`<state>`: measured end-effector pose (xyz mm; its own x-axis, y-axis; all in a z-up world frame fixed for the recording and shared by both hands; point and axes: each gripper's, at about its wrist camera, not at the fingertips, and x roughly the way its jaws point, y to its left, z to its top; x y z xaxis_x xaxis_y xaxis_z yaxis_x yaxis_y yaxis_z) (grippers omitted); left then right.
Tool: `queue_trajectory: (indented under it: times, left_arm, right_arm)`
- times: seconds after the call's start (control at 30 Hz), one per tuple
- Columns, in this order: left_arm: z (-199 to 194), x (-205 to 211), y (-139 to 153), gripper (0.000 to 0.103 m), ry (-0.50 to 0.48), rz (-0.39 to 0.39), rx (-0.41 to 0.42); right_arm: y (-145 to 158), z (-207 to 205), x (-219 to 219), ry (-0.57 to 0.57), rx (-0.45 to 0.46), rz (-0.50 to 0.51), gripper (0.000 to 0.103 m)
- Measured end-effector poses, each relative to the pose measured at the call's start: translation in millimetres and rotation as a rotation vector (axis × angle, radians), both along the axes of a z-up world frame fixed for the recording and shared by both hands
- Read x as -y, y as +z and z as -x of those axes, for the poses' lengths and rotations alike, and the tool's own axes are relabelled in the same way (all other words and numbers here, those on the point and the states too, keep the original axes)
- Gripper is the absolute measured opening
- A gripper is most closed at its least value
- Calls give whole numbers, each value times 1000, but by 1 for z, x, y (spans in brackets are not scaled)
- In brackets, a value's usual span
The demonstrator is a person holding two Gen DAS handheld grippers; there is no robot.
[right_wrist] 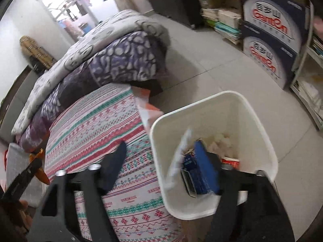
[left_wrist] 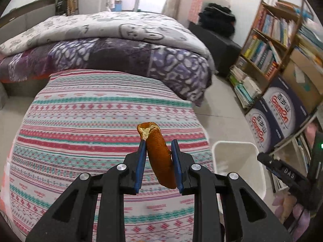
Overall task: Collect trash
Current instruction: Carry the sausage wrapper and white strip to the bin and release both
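My left gripper (left_wrist: 158,144) is shut on an orange peel (left_wrist: 159,155), held above the striped bed sheet (left_wrist: 90,131). The peel also shows at the left edge of the right wrist view (right_wrist: 40,171). A white trash bin (right_wrist: 212,141) stands on the floor beside the bed; it also shows in the left wrist view (left_wrist: 238,161), to the right of my left gripper. The bin holds crumpled paper and a red wrapper (right_wrist: 230,161). My right gripper (right_wrist: 159,149) is open and empty, its jaws either side of the bin's near wall, one finger (right_wrist: 203,169) inside the bin.
Folded quilts (left_wrist: 121,46) lie on the far part of the bed. A bookshelf (left_wrist: 268,40) and stacked blue cartons (left_wrist: 276,113) stand to the right. Grey tiled floor (right_wrist: 212,64) runs between bed and shelf. A black box (left_wrist: 218,40) sits at the back.
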<state>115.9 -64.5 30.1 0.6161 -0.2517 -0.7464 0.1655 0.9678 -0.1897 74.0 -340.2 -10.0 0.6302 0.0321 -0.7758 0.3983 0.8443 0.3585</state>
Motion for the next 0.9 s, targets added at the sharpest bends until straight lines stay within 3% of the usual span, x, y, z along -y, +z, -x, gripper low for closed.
queue_trajectory:
  times: [0.2, 0.7, 0.73, 0.8, 0.9]
  left_arm:
    - [9, 43, -1, 26, -97, 14, -7]
    - [40, 168, -17, 28, -362, 35, -76]
    - [42, 178, -19, 31, -388, 29, -76]
    - [45, 187, -22, 65, -406, 25, -74]
    - [50, 193, -26, 67, -396, 60, -99]
  right_arm:
    - [7, 17, 29, -95, 34, -19, 87]
    - [45, 64, 90, -320, 211, -30, 91]
    - [47, 67, 93, -331, 220, -34, 91]
    - [51, 72, 101, -351, 240, -44, 92]
    - [56, 79, 107, -375, 269, -48, 92]
